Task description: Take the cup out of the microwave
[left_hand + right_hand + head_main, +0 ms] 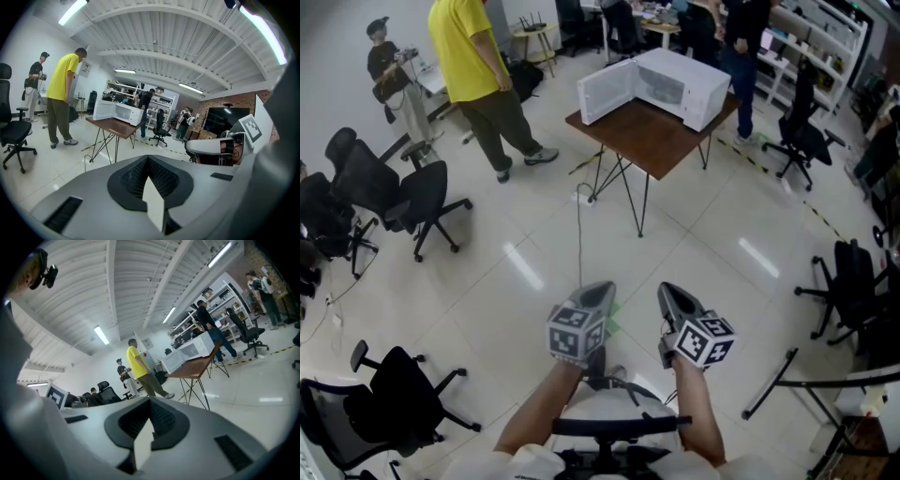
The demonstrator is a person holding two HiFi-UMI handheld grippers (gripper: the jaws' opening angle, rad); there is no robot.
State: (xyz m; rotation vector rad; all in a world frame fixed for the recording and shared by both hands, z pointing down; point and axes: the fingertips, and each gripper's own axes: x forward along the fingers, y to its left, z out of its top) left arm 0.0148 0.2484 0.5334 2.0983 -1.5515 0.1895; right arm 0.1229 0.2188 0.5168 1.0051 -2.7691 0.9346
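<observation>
brown table [661,141] stands far across the floor. person in yellow shirt [469,56] stands left of it, apart. white microwave [698,94] sits on the table, door [605,92] swung open. left gripper [598,291] and right gripper [673,295] are side by side, well short of the table; both clenched, nothing between the jaws. cup: cannot make it out inside the microwave.
</observation>
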